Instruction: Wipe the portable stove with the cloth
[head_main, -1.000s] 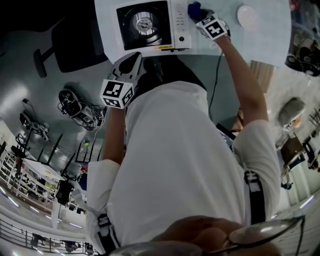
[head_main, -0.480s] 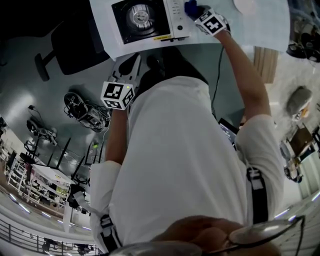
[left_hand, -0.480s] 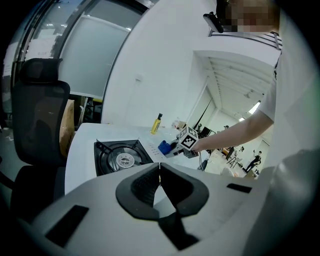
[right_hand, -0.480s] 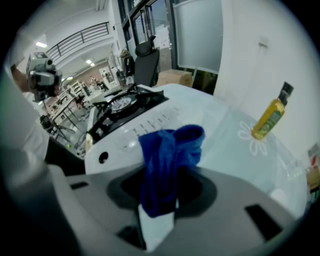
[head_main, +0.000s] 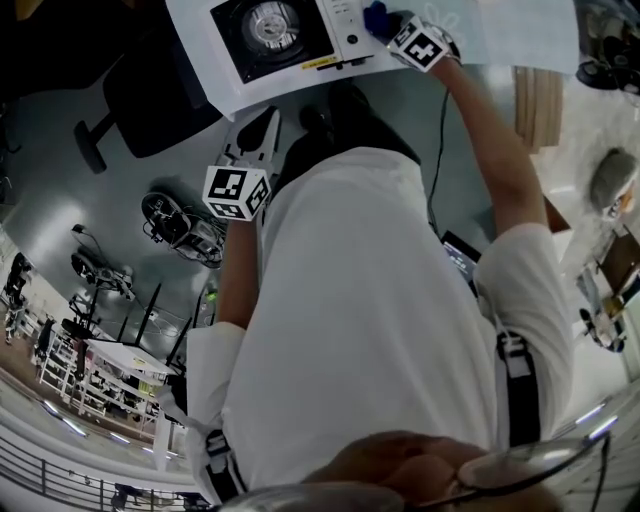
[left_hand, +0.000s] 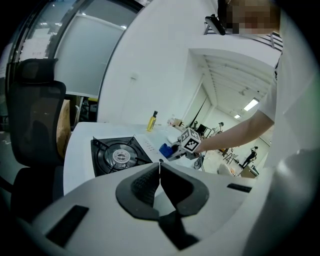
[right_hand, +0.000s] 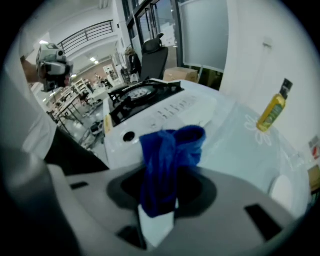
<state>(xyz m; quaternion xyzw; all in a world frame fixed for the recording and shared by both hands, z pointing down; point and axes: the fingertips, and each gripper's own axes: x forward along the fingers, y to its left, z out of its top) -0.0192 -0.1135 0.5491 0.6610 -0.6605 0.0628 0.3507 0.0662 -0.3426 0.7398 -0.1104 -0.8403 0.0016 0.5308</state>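
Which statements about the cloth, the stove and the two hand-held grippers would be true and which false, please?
1. The right hand-held gripper is clamped on a blue cloth. True.
2. The left hand-held gripper is open around the stove's knob. False: its jaws are together with nothing between them, and it is held apart from the stove.
3. A pot stands on the burner. False: the burner is bare.
4. A yellow bottle stands on the table, apart from the stove. True.
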